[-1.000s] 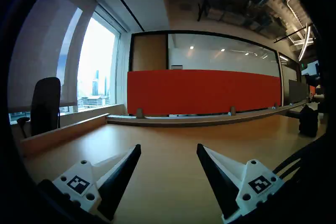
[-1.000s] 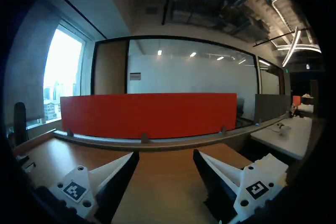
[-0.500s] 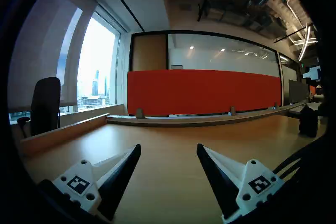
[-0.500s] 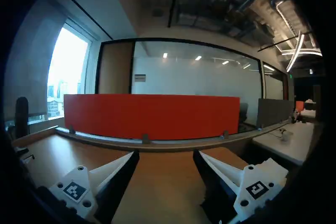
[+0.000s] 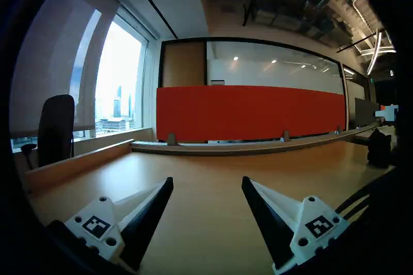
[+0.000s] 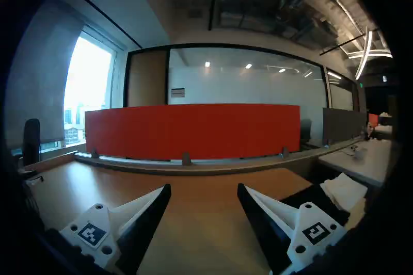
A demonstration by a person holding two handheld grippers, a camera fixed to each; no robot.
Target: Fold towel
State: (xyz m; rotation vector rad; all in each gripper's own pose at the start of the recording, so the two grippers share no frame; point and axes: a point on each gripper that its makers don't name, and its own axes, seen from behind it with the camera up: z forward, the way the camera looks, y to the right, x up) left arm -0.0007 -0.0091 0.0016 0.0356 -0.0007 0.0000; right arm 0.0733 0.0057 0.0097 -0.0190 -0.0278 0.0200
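The white folded towel (image 6: 345,190) lies on a black cloth (image 6: 315,200) at the right edge of the light wooden table (image 6: 204,233), to the right of my right gripper (image 6: 204,187), jaws open and empty; my left gripper (image 5: 207,178) is open too; I judge the right one nearer.

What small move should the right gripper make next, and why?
Probably turn the right gripper toward the white cloth lying by a dark cloth at the desk's far right in its view. Its fingers stand open over bare wood and hold nothing.
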